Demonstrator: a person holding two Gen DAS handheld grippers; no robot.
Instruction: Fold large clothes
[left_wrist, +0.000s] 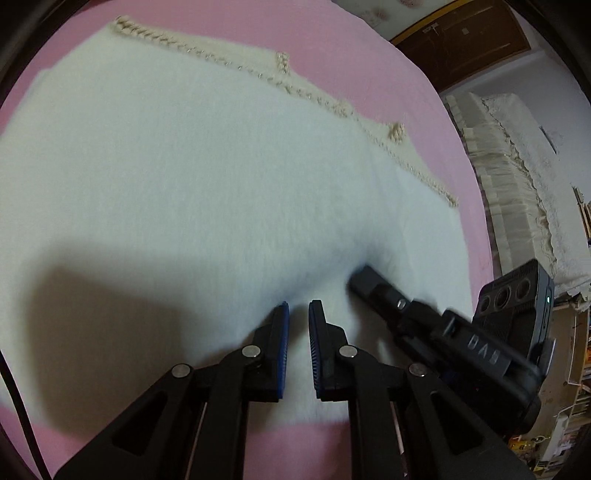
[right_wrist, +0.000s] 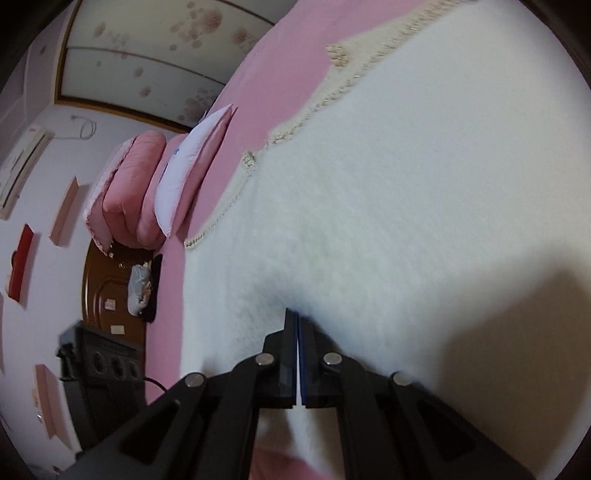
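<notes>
So there's a big fluffy white garment (left_wrist: 207, 192) spread flat over a pink bed sheet (left_wrist: 417, 107), and it takes up most of both views. It has a knitted cream trim (left_wrist: 229, 64) running along its far edge, with a couple of little knotted bobbles sticking out of it. The left tool (left_wrist: 298, 305) sits down near the close hem, tips resting right on the fleece; its blue-padded fingers (left_wrist: 283, 332) are nearly together with only a narrow slot between them, and white fabric shows in that slot, but whether they really pinch a fold of it is hard to tell from this angle. The right tool (right_wrist: 297, 317) is closed tight, its pads pressed together on a thin ridge of the white garment that runs up between them, and the fleece dimples just ahead of the tips. In the left wrist view the right tool comes in from the right side, nose dug into the cloth just beside the left one. Off to the side in the right wrist view there are pink and white pillows (right_wrist: 147, 192) stacked at the edge of the bed, near a brown wooden door (right_wrist: 110, 291).
</notes>
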